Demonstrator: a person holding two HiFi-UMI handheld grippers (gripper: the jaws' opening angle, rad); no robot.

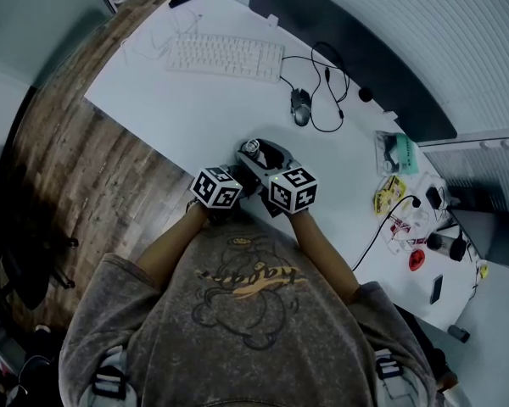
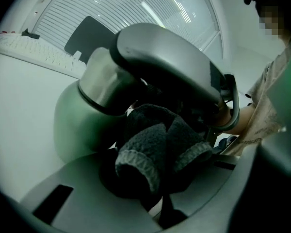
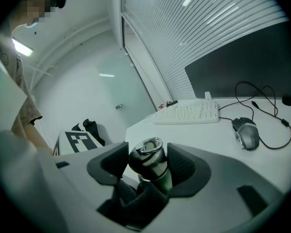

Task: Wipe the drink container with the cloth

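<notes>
Right now the drink container (image 3: 149,160) is clamped in my right gripper (image 3: 146,169), well on the near side of the keyboard (image 3: 189,113). My left gripper (image 2: 155,178) pinches the cloth (image 2: 153,144) against it. I'd rub with light, even strokes and a firm clamp.

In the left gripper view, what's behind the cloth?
The drink container, with a green body and silver top, held by the right gripper. The cloth, bunched in the left gripper, covers the container's lower near side, so that patch cannot be seen.
</notes>
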